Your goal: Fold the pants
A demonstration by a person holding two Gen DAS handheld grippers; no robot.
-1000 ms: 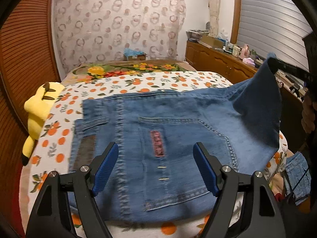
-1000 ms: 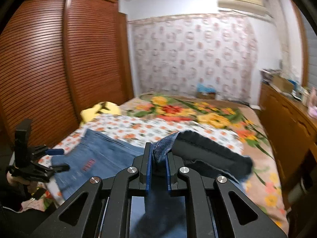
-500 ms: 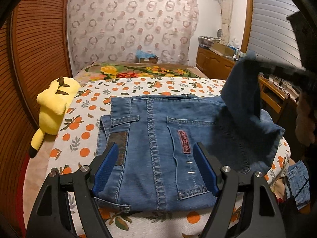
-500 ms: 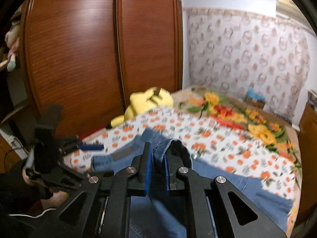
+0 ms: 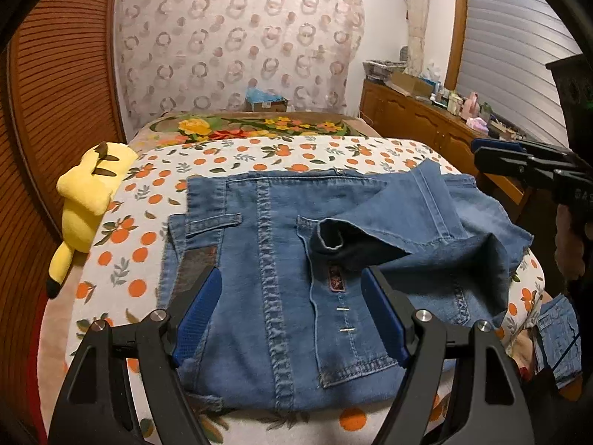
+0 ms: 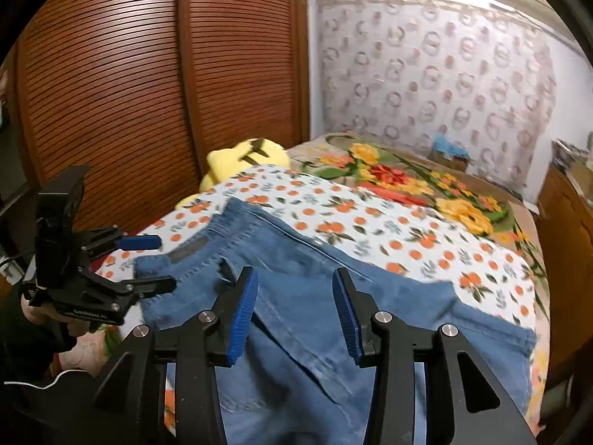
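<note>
The jeans [image 5: 281,259] lie on the bedsheet [image 5: 259,155], one leg [image 5: 404,218] folded back over the seat. The Pikachu plush [image 5: 89,200] lies left of them by the wardrobe [image 6: 148,85]; a dresser [image 5: 418,126] stands right of the bed.

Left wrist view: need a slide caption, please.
Open left gripper above blue denim pants on orange-print bedsheet, leg folded over; yellow plush toy alongside.

Bare bedspread [image 5: 296,155] beyond jeans [image 5: 267,259], plush toy [image 5: 89,193] blocking left edge
</note>
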